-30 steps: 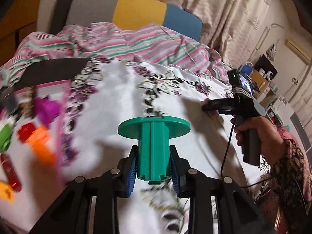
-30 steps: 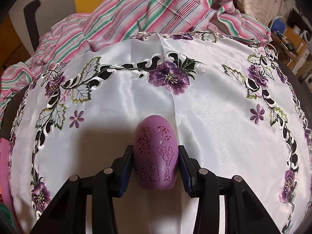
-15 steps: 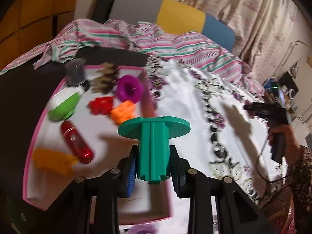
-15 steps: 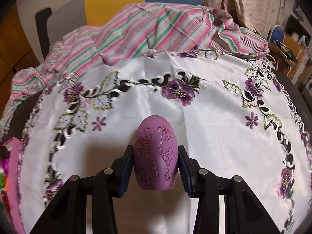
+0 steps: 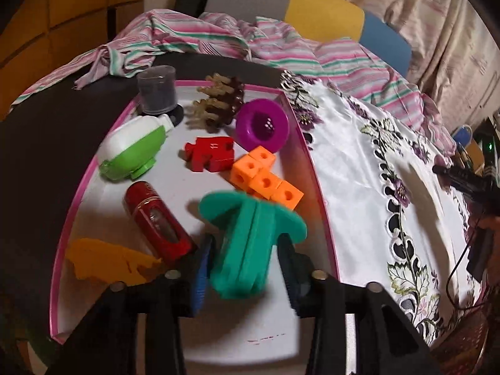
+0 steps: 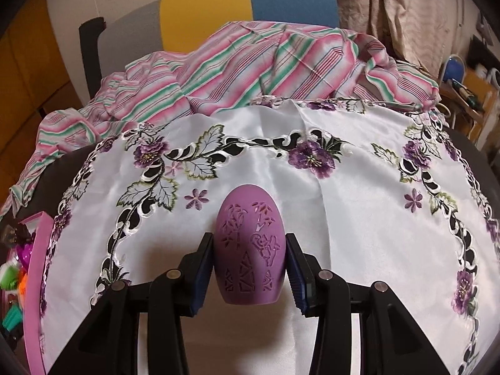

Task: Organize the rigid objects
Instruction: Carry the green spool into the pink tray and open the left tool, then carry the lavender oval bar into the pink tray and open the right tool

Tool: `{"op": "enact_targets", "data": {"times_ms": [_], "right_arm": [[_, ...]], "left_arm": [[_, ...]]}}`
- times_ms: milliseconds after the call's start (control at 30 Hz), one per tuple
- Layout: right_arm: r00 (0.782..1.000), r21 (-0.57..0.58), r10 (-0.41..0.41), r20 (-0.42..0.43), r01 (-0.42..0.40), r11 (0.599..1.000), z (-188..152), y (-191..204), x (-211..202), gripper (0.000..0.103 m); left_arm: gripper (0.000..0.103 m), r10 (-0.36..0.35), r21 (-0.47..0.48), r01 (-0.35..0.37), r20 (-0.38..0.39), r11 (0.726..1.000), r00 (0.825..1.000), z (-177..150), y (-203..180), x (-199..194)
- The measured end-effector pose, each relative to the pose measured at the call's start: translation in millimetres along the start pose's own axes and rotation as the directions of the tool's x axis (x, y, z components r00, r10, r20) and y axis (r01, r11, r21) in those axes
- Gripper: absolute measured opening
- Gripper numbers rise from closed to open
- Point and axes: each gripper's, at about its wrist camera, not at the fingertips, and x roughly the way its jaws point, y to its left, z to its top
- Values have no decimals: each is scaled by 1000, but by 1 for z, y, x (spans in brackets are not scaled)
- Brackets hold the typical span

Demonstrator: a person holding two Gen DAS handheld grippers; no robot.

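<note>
L gripper [image 5: 243, 268] spread, R gripper [image 6: 250, 268] clamped.

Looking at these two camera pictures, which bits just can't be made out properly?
- Green spool, left wrist view: motion-blurred, so whether the left gripper grips it or has let go is unclear.
- Orange piece, left wrist view: blurred, shape unreadable.
- Pink tray, right wrist view: cut off by the left edge, its contents only slivers.
- Purple carved egg, right wrist view: its base is hidden behind the right gripper.

Tricolour chair back [image 6: 218, 9] behind table; beige curtains [image 5: 437, 31] right; wood panelling [image 5: 47, 15] left.
</note>
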Motion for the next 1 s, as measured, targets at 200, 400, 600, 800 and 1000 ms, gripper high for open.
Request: {"op": "enact_targets", "data": {"times_ms": [200, 400, 600, 800, 1000], "right_arm": [[1000, 10, 13, 2, -13, 1000, 0, -2, 1, 44], [997, 9, 73, 36, -73, 997, 1, 3, -7, 44], [992, -35, 115, 47, -114, 993, -4, 22, -15, 44], [988, -117, 150, 39, -144, 983, -18, 52, -26, 44], [979, -227, 202, 30, -190, 955, -37, 95, -45, 44]], "left_arm": [[45, -38, 18, 37, 62, 999, 997, -12, 1, -25], [45, -74, 5, 74, 76, 997, 994, -25, 11, -39], [45, -105, -25, 108, 81, 994, 991, -33, 20, -45], [45, -120, -12, 122, 83, 993, 989, -34, 18, -47], [45, -132, 14, 131, 92, 991, 987, -35, 16, -54]]}}
